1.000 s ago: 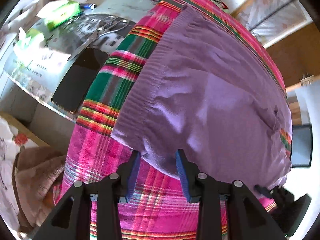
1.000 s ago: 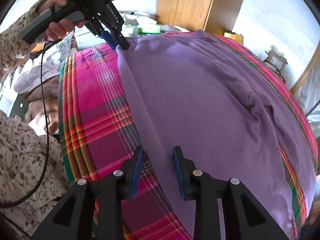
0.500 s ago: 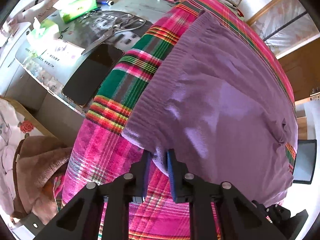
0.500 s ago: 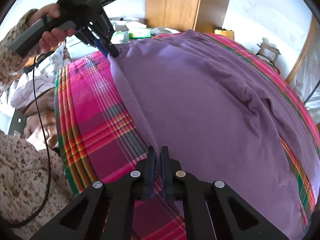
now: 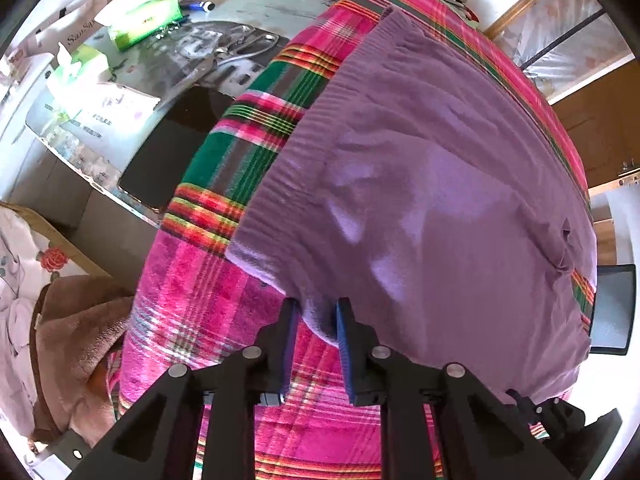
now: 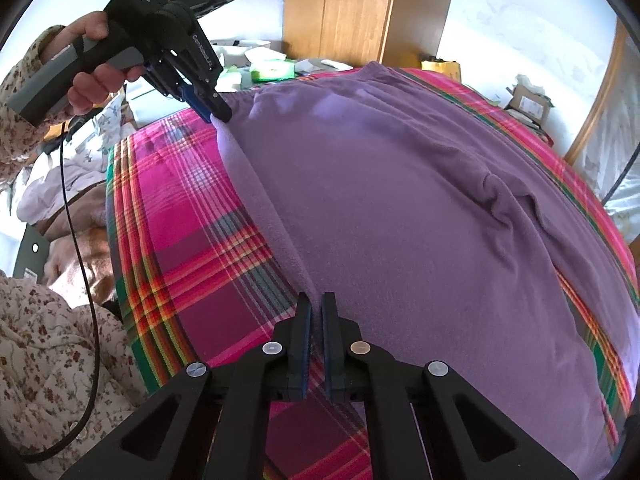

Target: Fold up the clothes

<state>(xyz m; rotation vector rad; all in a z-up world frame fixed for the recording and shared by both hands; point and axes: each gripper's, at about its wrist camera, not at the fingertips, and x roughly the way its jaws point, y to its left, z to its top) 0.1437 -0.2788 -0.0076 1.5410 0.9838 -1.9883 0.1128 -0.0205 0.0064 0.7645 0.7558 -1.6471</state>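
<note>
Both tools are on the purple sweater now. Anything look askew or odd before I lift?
Only one thing stands out: the purple sweater has a bunched ridge of wrinkles across its far side, so it is not lying flat on the plaid blanket. The left tool and right tool each pinch its near edge.

Bright daylight, sharp centre, fisheye-warped dark corners.
</note>
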